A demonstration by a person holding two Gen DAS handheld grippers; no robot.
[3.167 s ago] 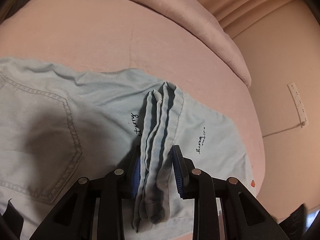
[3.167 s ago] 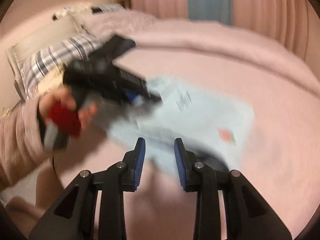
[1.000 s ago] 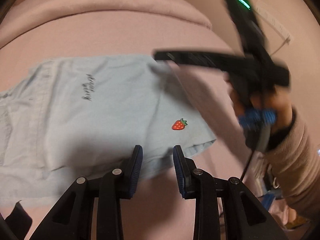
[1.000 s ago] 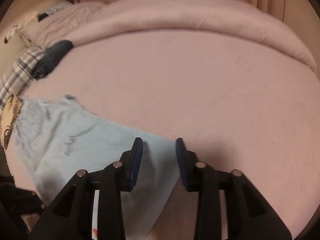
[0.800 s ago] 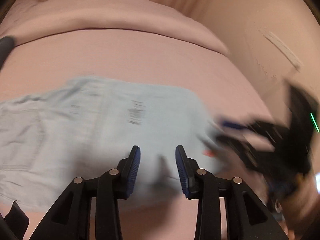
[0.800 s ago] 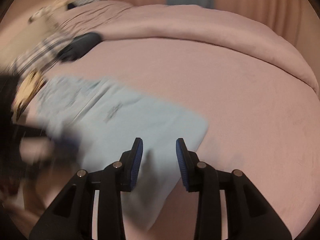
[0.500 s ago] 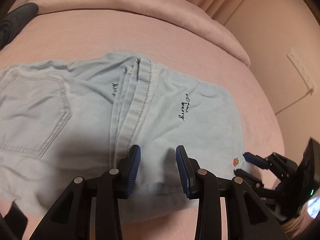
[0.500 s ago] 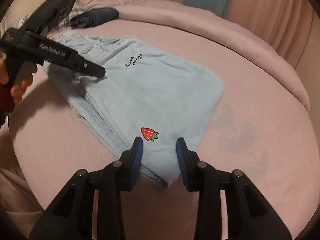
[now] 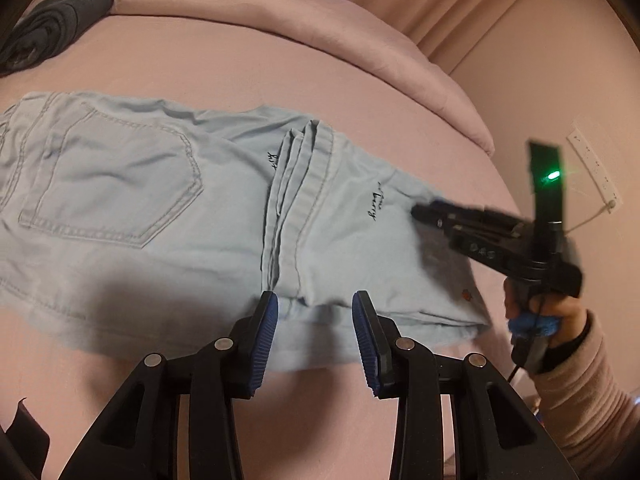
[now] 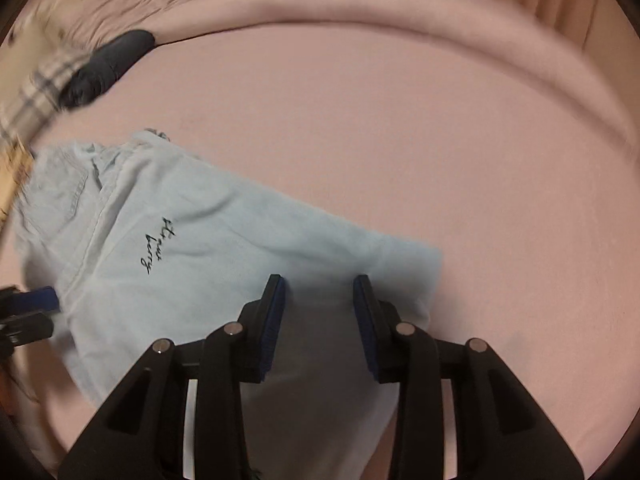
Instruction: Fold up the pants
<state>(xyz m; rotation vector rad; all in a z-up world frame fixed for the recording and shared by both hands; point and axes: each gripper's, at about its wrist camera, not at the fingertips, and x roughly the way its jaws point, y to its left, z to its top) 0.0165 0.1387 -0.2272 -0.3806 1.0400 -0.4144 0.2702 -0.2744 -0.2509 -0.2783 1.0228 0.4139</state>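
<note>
- Pants: light blue denim, folded, lying flat on the pink bed. In the left wrist view they span from 9 o'clock to about 3 o'clock, back pocket at 9–10 o'clock, stacked hems running through the centre.
- Black script embroidery on the cloth at 2 o'clock of the hems; small strawberry patch near the right edge, at 4 o'clock.
- Left gripper: released, blue pads apart, nothing between them; tips sit just over the near edge of the pants at 6 o'clock. Cannot tell if they touch the cloth.
- Right gripper: jaws apart, nothing clamped; hovers over the near-right corner of the pants. In the left wrist view it comes in from 3 o'clock, held by a hand in a pink sleeve, green light on.
- Dark rolled garment at 10–11 o'clock, well apart from the pants.
- Pink duvet bunched along 12 o'clock.
</note>
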